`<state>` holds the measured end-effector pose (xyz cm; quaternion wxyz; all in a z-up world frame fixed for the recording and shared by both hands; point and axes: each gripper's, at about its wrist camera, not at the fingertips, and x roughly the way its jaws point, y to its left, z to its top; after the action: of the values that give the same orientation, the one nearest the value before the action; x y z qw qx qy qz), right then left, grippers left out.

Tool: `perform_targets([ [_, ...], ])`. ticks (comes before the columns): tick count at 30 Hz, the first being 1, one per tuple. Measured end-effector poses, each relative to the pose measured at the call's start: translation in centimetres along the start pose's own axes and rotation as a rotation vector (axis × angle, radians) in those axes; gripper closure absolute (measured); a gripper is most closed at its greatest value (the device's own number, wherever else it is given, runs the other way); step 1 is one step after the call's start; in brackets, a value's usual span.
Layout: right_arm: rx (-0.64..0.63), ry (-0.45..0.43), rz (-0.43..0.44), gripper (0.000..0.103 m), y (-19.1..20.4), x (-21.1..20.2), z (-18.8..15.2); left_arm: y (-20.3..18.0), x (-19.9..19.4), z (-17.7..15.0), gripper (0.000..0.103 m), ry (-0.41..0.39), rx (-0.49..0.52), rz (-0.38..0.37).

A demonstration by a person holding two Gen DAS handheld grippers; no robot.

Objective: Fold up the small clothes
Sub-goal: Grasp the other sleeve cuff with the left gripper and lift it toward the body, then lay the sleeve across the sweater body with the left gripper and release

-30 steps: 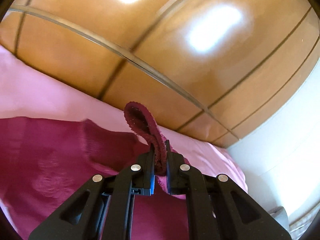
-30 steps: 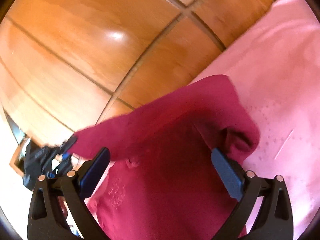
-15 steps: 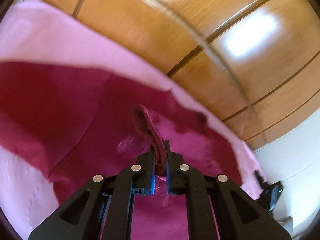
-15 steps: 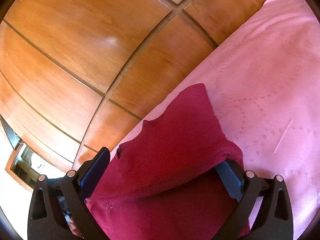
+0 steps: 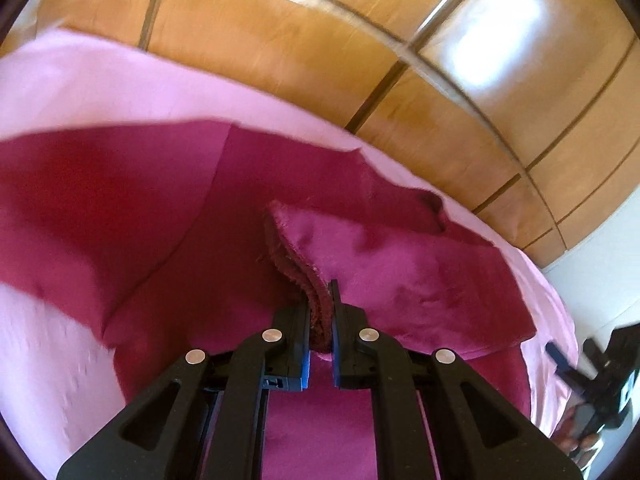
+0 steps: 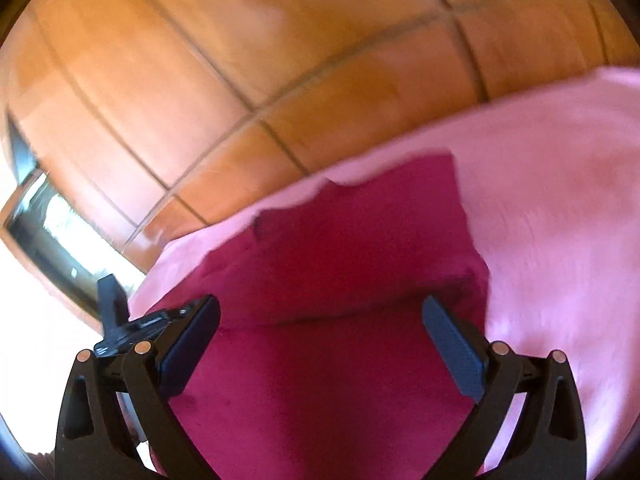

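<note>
My left gripper has its fingers pinched tight on a ribbed hem of the dark-red garment, which stands up in a narrow loop at the lower centre of the left wrist view. From that pinch the cloth drapes away to the right as a lighter, folded flap and to the left as a broad flat panel, all lying on the pink bedspread. My right gripper has its fingers spread wide with nothing between them; they hover over the same garment, which fills the lower centre of the right wrist view, with a fold line running across just ahead of the tips. I cannot tell whether the tips touch the fabric.

I judge the cloth light, soft and limp: it sags wherever it is unsupported and will not hold a crease unless laid down and pressed flat. The ribbed hem is thicker and gives the surest bite; plain fabric would likely bunch or slip. For the free gripper, a corner or seam edge at the far side of the fold looks the best hold, so both ends travel together.

Beyond the bedspread, wooden wardrobe panels fill the upper frame.
</note>
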<state>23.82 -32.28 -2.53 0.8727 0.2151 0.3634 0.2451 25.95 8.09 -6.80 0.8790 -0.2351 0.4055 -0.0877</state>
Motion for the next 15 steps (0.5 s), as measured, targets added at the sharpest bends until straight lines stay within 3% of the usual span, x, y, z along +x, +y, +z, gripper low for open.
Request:
perform_targets([
  [2, -0.045, -0.011, -0.009, 0.002, 1.3, 0.5, 1.0, -0.6, -0.7, 0.2, 0.097, -0.044, 0.024, -0.018],
  [4, -0.088, -0.002, -0.087, 0.002, 2.0, 2.6, 2.2, -1.0, -1.5, 0.2, 0.097, -0.079, 0.063, -0.024],
  [6, -0.100, 0.043, -0.230, 0.002, 1.1, 5.5, 2.6, -1.1, -1.1, 0.0, 0.097, -0.066, 0.095, 0.010],
  [8, -0.076, 0.095, -0.319, 0.002, -0.5, 8.1, 2.2, 0.3, -0.3, -0.3, 0.096, -0.006, 0.053, -0.021],
  [9, -0.067, 0.114, -0.331, 0.002, -1.3, 8.7, 1.9, 1.1, 0.0, -0.5, 0.085, 0.016, 0.025, -0.038],
  [10, -0.099, 0.106, -0.357, 0.002, -1.4, 9.2, 1.1, 2.1, 0.0, -0.6, 0.066, 0.026, -0.017, -0.059],
  [12, -0.160, 0.093, -0.381, 0.002, -0.8, 9.3, 0.2, 3.7, -0.4, -0.5, 0.047, 0.014, -0.101, -0.166],
  [13, -0.181, 0.089, -0.392, 0.002, -0.5, 9.2, -0.2, 4.6, -0.5, -0.1, 0.045, 0.007, -0.158, -0.225],
  [15, -0.189, 0.085, -0.402, 0.002, -0.4, 9.3, -0.5, 5.2, -0.2, 0.7, 0.044, 0.006, -0.215, -0.263],
])
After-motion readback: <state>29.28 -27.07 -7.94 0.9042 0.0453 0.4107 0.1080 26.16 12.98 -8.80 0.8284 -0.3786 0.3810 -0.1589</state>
